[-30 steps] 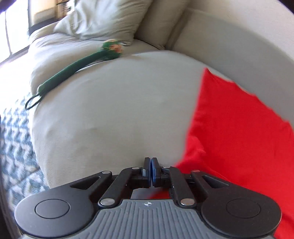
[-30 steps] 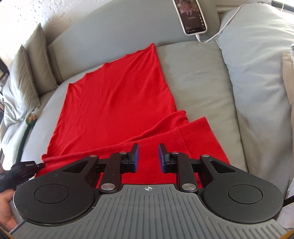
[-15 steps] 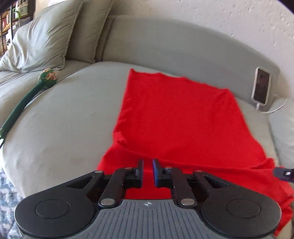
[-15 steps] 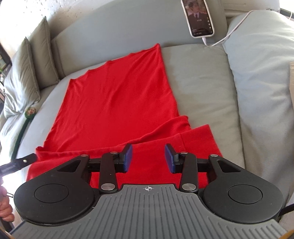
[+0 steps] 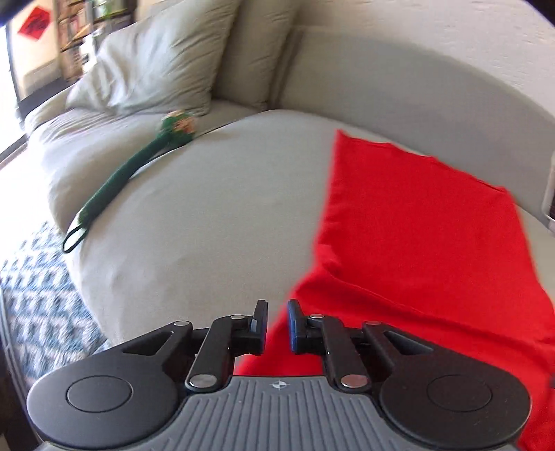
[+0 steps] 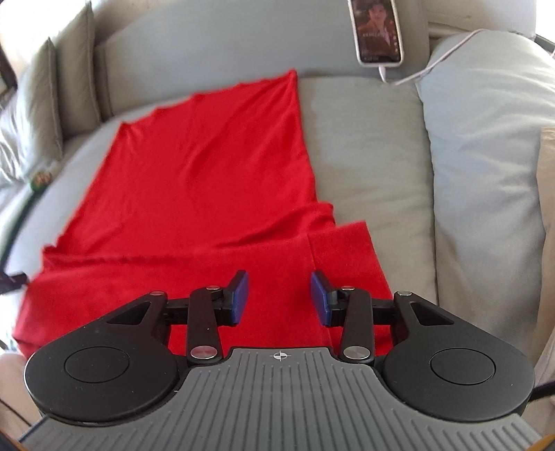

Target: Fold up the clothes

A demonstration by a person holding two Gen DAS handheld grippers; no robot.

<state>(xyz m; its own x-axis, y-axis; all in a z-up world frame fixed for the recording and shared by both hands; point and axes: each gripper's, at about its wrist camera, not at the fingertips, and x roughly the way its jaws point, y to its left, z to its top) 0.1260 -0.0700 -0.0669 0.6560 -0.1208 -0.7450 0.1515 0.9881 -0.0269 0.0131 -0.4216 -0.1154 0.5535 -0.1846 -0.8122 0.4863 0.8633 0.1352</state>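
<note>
From the left wrist camera, the left tongs (image 5: 277, 324) stand released with a narrow gap, their jaws having just been opening and nothing pinched between them, above the near left edge of a red garment (image 5: 416, 243) spread on a pale grey sofa (image 5: 208, 215). A green stuffed toy (image 5: 121, 180) lies far to the left beside a grey cushion (image 5: 149, 62), with a patterned rug (image 5: 38, 298) below the seat. From the right wrist camera, the right tongs (image 6: 279, 300) are released wider, their jaws also having just been opening, with bare cloth showing between them; they hover over the near strip of the red garment (image 6: 208, 166), which lies doubled across the near edge while the rest stretches flat toward the backrest. A phone (image 6: 378, 31) leans on the backrest at the far right, its cable (image 6: 433, 66) trailing over a cushion. The step in hand appears to be letting go after a first fold. The next move likely calls for both tongs to take the near folded edge and carry it toward the far hem.
</note>
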